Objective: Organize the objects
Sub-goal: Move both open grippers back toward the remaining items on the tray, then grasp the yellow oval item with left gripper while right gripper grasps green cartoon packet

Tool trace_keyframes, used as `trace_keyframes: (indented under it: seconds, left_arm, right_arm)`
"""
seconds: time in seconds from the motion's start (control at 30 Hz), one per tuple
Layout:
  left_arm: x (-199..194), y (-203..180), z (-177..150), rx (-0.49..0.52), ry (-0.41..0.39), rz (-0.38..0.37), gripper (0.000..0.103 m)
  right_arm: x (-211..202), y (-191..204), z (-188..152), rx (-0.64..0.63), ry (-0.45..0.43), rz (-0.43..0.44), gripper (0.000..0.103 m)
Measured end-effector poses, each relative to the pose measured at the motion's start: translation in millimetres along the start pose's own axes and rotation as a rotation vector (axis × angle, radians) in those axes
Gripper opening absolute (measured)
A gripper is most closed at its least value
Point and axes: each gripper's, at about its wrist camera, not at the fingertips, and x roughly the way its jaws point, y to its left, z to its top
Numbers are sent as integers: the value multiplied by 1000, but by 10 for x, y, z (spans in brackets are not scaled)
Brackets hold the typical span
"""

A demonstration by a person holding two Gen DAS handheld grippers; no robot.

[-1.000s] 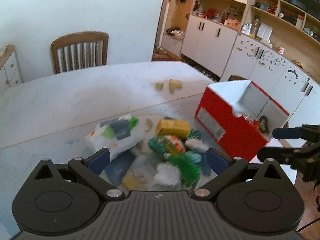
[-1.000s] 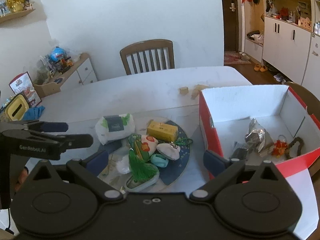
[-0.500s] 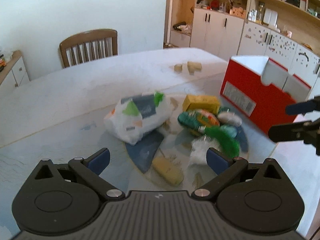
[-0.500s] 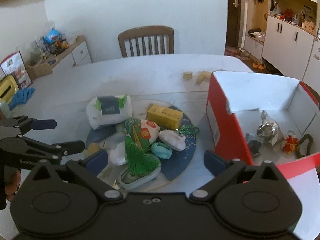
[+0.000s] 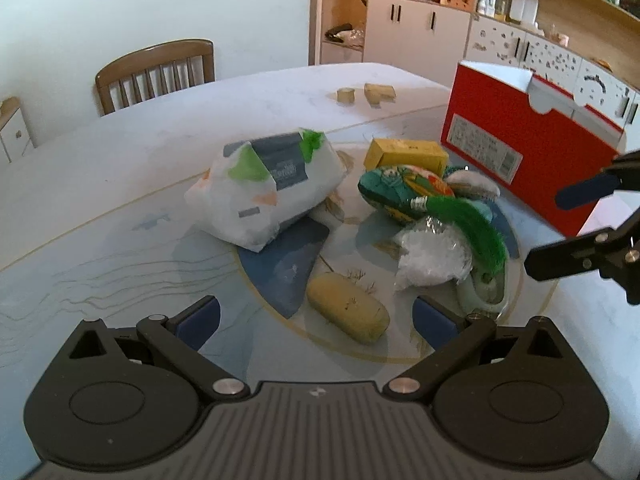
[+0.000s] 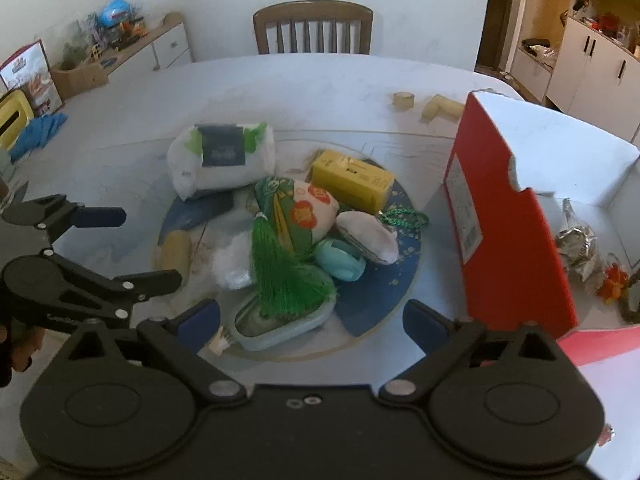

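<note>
A pile of little things sits in the middle of the table (image 5: 120, 152). The left gripper (image 5: 316, 318) is wide apart, with a yellow roll (image 5: 347, 313) just in front. The right gripper (image 6: 312, 320) is wide apart too, holding nothing, near the green tassel (image 6: 286, 276). The red box (image 6: 508, 216) stands at the table's right edge.

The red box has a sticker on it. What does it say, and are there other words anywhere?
White sticker on the red cardboard box: small print, too blurred to read.
Dark label on the white plastic tissue pack: a pale word, too blurred to read.
Left gripper, black arm: pale lettering, only partly visible, not readable.
Yellow carton: small marks, too small to read.
</note>
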Motion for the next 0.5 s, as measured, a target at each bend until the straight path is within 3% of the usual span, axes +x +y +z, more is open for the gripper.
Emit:
trace_keyframes:
  seconds: [0.27, 0.4, 0.5]
  left_arm:
    - [56, -41, -12, 41, -11, -20, 98]
    - [77, -38, -6, 33, -4, -30, 83]
    - [86, -39, 4, 27, -4, -36, 77]
  right_arm:
    - [119, 68, 130, -15, -14, 36, 83]
    - [186, 98, 219, -8, -15, 59, 76]
    - [245, 116, 270, 5, -11, 73, 71]
